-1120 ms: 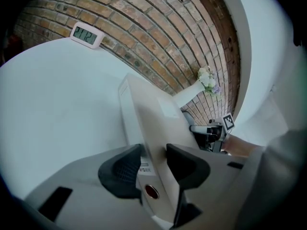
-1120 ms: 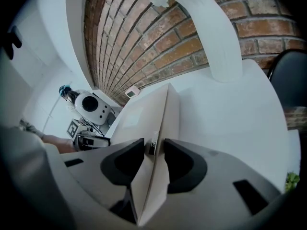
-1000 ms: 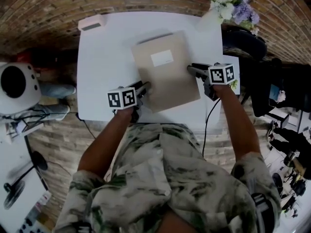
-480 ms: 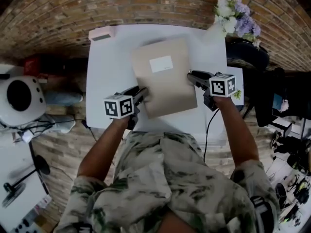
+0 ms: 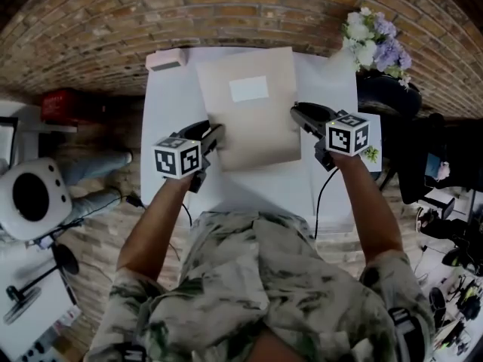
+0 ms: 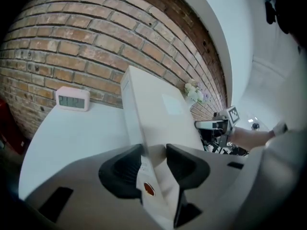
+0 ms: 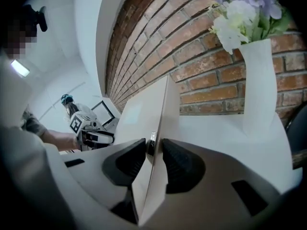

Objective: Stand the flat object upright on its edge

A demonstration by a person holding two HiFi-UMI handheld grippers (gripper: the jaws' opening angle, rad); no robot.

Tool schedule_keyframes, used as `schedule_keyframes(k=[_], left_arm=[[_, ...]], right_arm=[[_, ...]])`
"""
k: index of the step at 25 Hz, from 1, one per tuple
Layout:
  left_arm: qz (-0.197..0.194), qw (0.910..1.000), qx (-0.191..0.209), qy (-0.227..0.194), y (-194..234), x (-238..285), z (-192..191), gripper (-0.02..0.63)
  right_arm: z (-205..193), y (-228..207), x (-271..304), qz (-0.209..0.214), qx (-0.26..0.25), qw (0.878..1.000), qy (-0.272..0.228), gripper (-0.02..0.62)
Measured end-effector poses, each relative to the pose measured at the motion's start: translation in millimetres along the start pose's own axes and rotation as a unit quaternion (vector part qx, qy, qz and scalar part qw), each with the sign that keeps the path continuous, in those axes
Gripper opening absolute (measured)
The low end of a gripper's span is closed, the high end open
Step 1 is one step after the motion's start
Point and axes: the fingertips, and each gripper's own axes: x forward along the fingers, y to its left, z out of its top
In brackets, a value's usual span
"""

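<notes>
Smooth white worktop (image 5: 173,111) met rough brick wall (image 5: 113,21); left hand-held gripper (image 5: 213,132) and right hand-held gripper (image 5: 298,111) clamped the flat beige box (image 5: 253,127), the right's jaws having just been closing on it.

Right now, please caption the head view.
Left claw grips a beige box; right claw has just closed tighter on it.

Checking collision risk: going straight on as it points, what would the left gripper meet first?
The flat beige box clamped in the left gripper fills that line. Beyond it comes probably the white table or the brick wall, though depth is unclear.
</notes>
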Motion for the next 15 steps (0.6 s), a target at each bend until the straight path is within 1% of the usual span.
schedule_keyframes(k=[7,15], left_arm=[[0.001,0.9986,0.050,-0.014,21.8,2.3,40.6,0.176],[0.002,0.9932,0.112,-0.032,42.7,11.1,89.2,0.176]], right_arm=[[24.9,0.6,17.2,-0.017,-0.022,0.999,-0.026,0.127],[55.4,-6.4,34.4,-0.046,-0.063,0.996,-0.050,0.123]])
